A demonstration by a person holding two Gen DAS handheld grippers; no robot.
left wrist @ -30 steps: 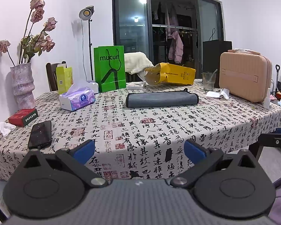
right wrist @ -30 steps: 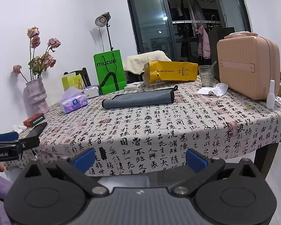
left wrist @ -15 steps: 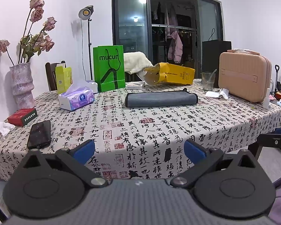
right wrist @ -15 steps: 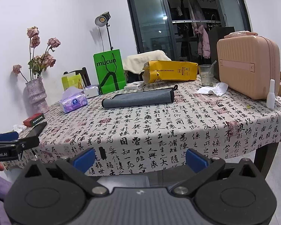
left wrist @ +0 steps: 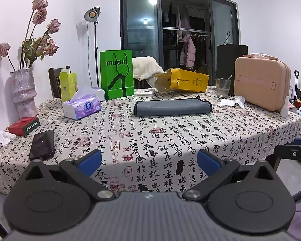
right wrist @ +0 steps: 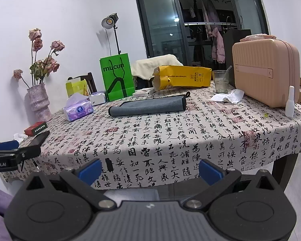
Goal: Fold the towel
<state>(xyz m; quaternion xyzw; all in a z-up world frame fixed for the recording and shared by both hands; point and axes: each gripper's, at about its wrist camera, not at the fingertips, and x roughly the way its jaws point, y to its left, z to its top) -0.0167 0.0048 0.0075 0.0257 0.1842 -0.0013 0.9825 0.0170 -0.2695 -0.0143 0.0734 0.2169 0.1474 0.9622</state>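
A grey towel (left wrist: 173, 106) lies folded into a long flat strip on the far middle of the table, with a small loop at its right end; it also shows in the right wrist view (right wrist: 148, 106). My left gripper (left wrist: 149, 161) is open and empty, held at the table's near edge, well short of the towel. My right gripper (right wrist: 150, 169) is open and empty, also at the near edge, lower and to the right. Each gripper shows at the edge of the other's view.
The table has a calligraphy-print cloth (left wrist: 160, 136). On it: a black phone (left wrist: 42, 144), red box (left wrist: 24, 123), tissue pack (left wrist: 81, 106), vase (left wrist: 23, 91), green bag (left wrist: 116, 74), yellow bag (left wrist: 182, 80), glass (left wrist: 222, 88), pink case (left wrist: 261, 83), white bottle (right wrist: 290, 104).
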